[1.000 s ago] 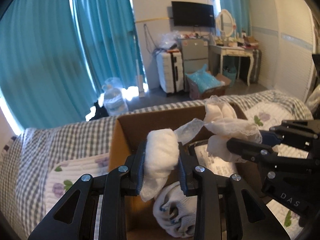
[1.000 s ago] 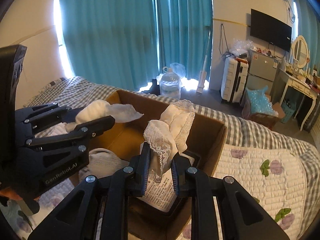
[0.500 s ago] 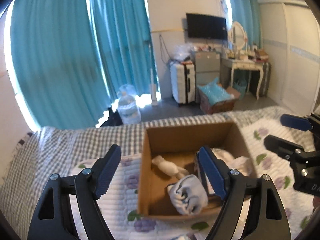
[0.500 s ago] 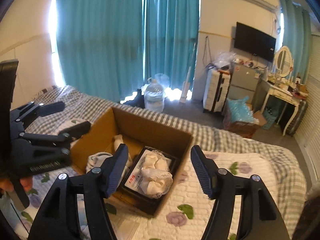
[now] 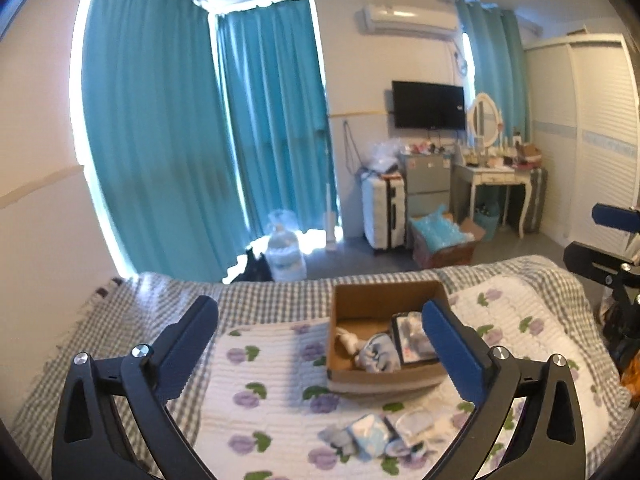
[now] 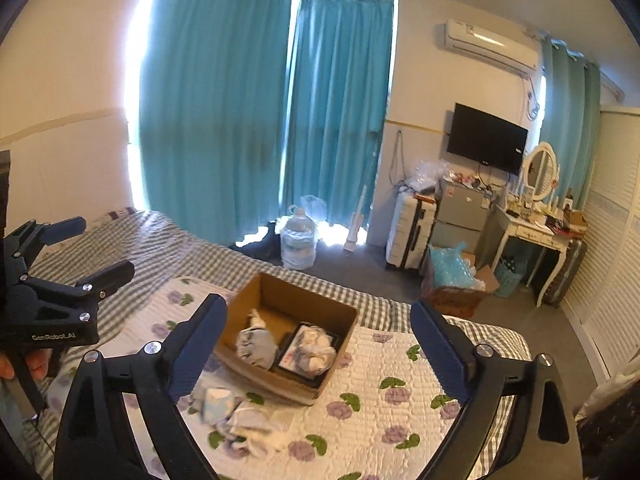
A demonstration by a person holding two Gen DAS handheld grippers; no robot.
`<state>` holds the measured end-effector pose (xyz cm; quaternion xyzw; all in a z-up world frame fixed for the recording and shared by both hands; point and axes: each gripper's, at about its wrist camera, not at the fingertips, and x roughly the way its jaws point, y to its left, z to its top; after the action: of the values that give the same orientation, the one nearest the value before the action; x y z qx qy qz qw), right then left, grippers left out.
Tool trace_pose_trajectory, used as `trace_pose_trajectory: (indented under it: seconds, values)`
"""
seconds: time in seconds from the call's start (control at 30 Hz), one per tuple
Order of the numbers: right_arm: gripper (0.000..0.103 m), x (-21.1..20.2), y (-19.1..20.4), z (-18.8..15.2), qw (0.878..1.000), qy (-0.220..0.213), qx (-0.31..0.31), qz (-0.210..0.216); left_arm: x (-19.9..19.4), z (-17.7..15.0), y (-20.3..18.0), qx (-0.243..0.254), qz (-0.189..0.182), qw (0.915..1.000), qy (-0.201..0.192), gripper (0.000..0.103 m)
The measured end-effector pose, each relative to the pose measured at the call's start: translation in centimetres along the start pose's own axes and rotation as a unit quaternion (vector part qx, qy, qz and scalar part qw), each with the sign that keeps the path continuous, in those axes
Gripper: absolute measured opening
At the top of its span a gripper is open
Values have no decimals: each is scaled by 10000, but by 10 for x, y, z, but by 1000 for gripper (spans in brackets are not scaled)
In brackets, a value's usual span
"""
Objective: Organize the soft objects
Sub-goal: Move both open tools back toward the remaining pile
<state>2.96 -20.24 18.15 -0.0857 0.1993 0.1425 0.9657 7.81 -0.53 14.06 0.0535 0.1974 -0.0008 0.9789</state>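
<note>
A brown cardboard box (image 5: 372, 302) (image 6: 344, 320) sits on the flowered quilt. Inside lie a rolled white sock (image 6: 256, 318), a grey-white bundle (image 5: 378, 354) (image 6: 254, 346), and lacy white cloth (image 6: 316, 354) on a black tray. A loose pile of pale socks (image 5: 372, 434) (image 6: 236, 414) lies on the quilt in front of the box. My left gripper (image 5: 320, 344) is open, empty, held high and back from the box. My right gripper (image 6: 318, 340) is open, empty, also raised above the bed.
The bed has a checked blanket (image 6: 160, 240) under the flowered quilt (image 6: 380, 400). Beyond its far edge are teal curtains, a water jug (image 5: 286, 252), a white suitcase (image 5: 382, 212), a box of blue bags and a dressing table (image 5: 500, 176).
Both grippers opened and dropped their white cloths into the box, then pulled up and back away from it. The box now looks small and far below.
</note>
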Motion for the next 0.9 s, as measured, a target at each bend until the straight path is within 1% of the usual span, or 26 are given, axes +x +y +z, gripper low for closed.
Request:
trace_pose_trajectory:
  seconds: [0.13,0.23,0.37,0.47,0.57,0.63,0.77,0.9]
  values:
    - [94,-10,19,-15,9997,67,-39,212,-15,-23,2,7,-69,10000,36,103]
    - [94,5,29,-41,9988,326,-21,358,-13,-50,-1,58,2,9999,130,103]
    - [94,48,41,-89,9962,759,23,426,11,-89,-5,5,29,9991,424,103]
    - [94,87,47,-124,9931,1099,17,406,46,-123,-6,-222,4,9971,730,103]
    - [94,124,52,-155,9893,1381,8,465,76,-154,-8,-332,85,9940,1037,103]
    - [94,149,50,-169,9862,1572,106,504,97,-175,-9,-409,109,9913,1249,103]
    - [94,186,47,-190,9810,1808,416,571,120,-208,-6,-441,59,9859,1614,103]
    - [93,218,45,-214,9738,2106,642,565,134,-231,-6,-283,189,9796,1983,103]
